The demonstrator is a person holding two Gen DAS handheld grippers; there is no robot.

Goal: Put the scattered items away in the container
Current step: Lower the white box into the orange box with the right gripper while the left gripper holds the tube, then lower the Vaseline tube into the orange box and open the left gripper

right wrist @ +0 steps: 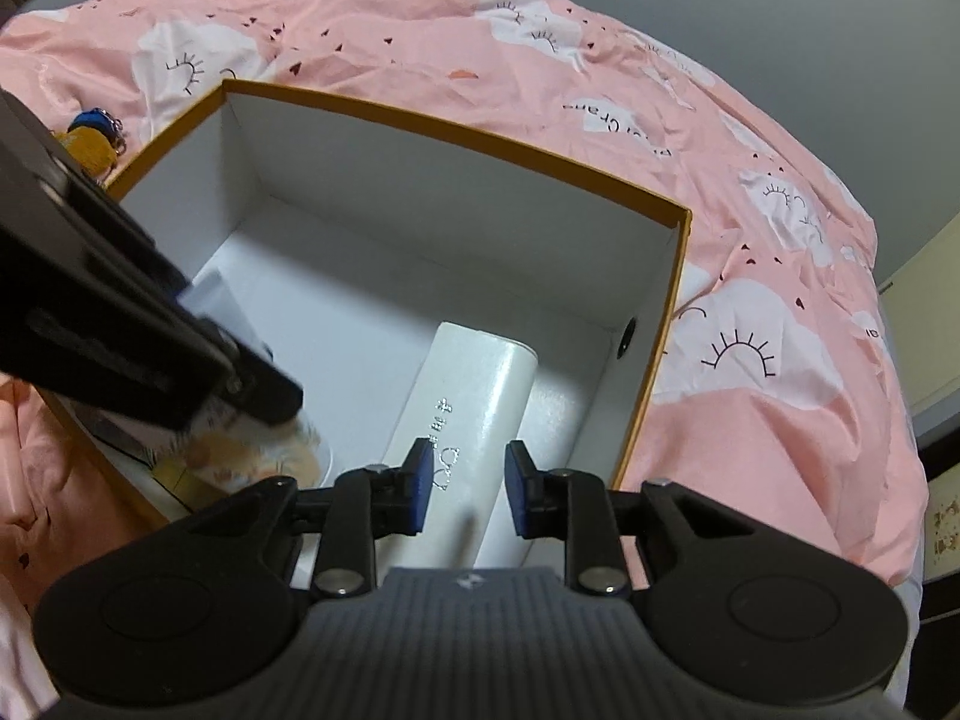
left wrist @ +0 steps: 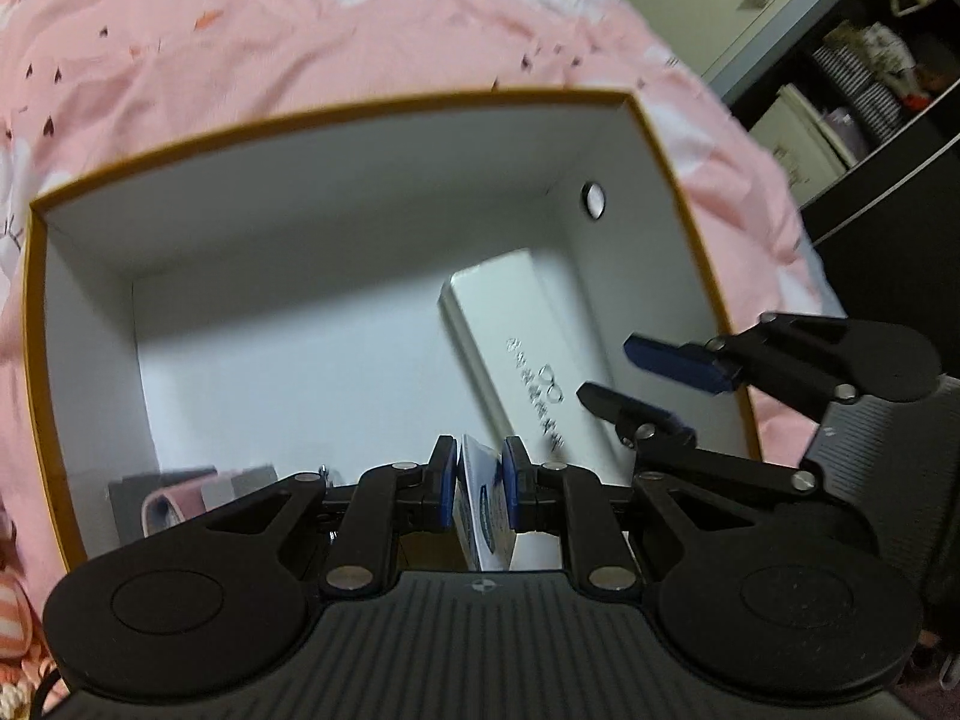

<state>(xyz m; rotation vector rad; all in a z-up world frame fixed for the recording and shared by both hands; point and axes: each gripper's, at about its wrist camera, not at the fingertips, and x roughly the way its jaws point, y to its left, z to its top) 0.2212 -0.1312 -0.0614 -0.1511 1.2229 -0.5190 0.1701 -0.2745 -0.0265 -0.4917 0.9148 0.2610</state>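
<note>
Nearest the left wrist camera, the left gripper is closed down on a thin white-and-blue printed packet, gripped across its flat faces and standing on edge between the blue pads; it looks light and flexible, likely to bow or slip if pinched only at a corner, so a hold across the middle of its faces seems soundest. The right gripper stands partly open with nothing between its fingers, poised just over the near end of a glossy white oblong case with silver lettering. That case lies flat on the floor of the white-lined cardboard box with an orange rim, toward its right wall; its shell looks rigid and smooth, so probably slippery, best taken across its narrow width near mid-length. At the box's left near corner sit a few small things, one pinkish, too dim to identify. Outside the box's far left corner, a yellow-and-blue keychain charm rests on the pink cloud-print quilt; soft and light by the look, easiest pinched by its body
</note>
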